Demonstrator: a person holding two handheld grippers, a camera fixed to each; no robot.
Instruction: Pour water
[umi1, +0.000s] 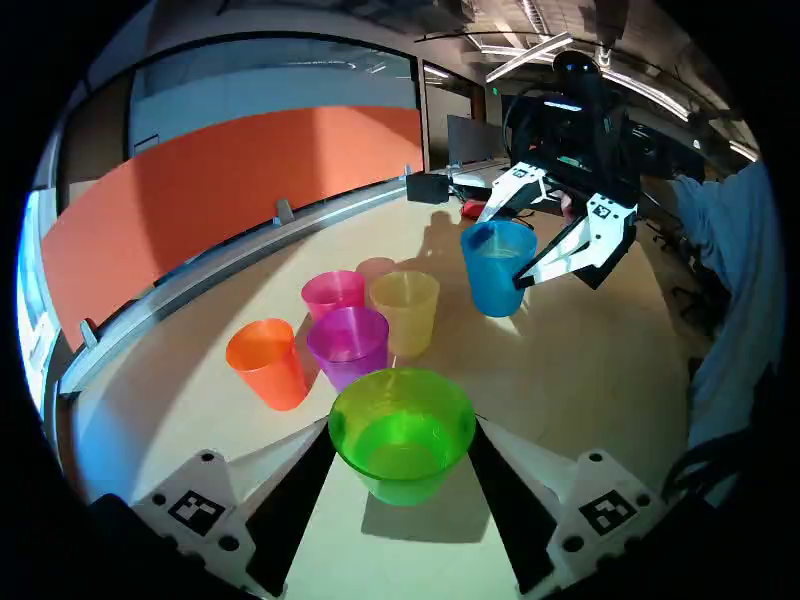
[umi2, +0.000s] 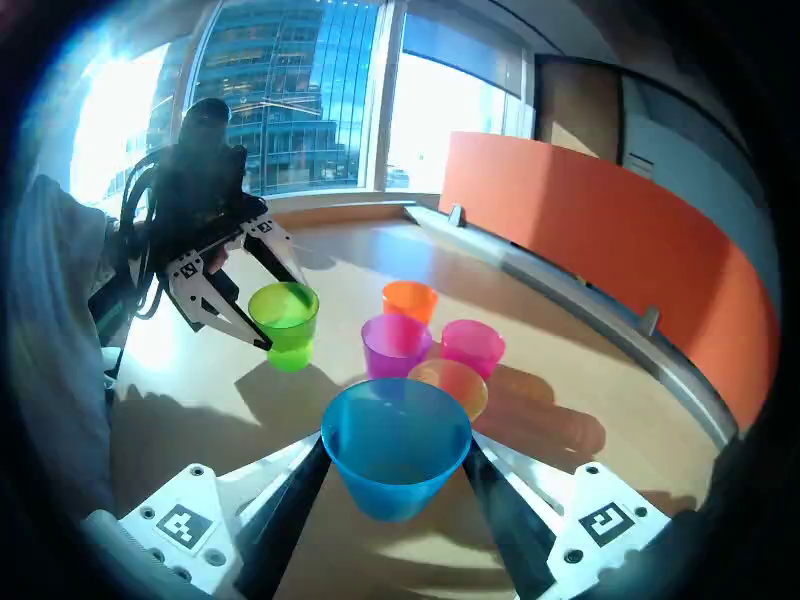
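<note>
Left gripper (umi1: 402, 432), low centre of left gripper view: jaws clamped on green cup (umi1: 402, 455), upright, pale pool inside, likely water. Right gripper (umi2: 396, 445) clenched on blue cup (umi2: 396, 480), upright, contents unclear. Mid-frame beyond: purple cup (umi1: 348, 345), orange cup (umi1: 267, 365), yellow cup (umi1: 405, 310), pink cup (umi1: 333, 293) on table (umi1: 580, 350), seemingly empty. Held cups well apart; pouring apparently not begun.

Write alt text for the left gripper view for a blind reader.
The left gripper holds a green cup upright over a table. Beyond stand an orange cup, purple cup, pink cup and yellow cup; farther off, the right gripper holds a blue cup.
</note>
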